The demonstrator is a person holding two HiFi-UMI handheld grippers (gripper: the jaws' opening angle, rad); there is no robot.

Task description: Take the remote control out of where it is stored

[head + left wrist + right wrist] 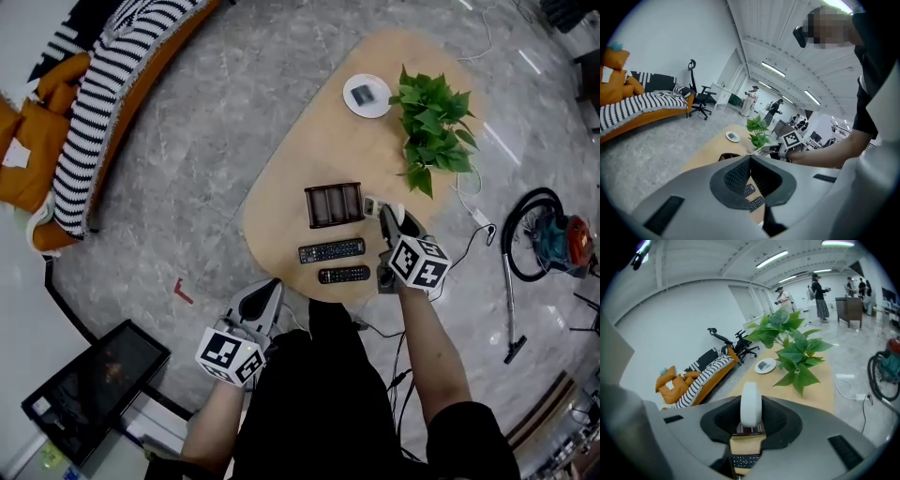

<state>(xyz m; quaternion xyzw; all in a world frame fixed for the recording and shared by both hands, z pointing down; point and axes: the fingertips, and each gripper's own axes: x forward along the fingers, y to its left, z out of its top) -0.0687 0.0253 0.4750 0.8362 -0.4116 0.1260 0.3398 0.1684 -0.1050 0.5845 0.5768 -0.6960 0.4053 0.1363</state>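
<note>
A brown slotted holder (334, 204) stands on the oval wooden table (281, 202). In front of it lie two black remotes (331, 250) (344, 274). My right gripper (386, 214) hangs just right of the holder, shut on a white remote (372, 203). In the right gripper view the white remote (751, 404) stands upright between the pads of the right gripper (751, 420), with the holder (751, 429) and a black remote (746, 461) below. My left gripper (267, 289) is off the table's near edge, its tips together and empty. The left gripper (750, 161) points toward the table.
A potted plant (431, 122) and a white plate (367, 95) sit at the table's far end. An orange sofa with a striped blanket (112, 84) is at the left, a vacuum cleaner (553, 244) at the right, and a screen (94, 384) lies on the floor.
</note>
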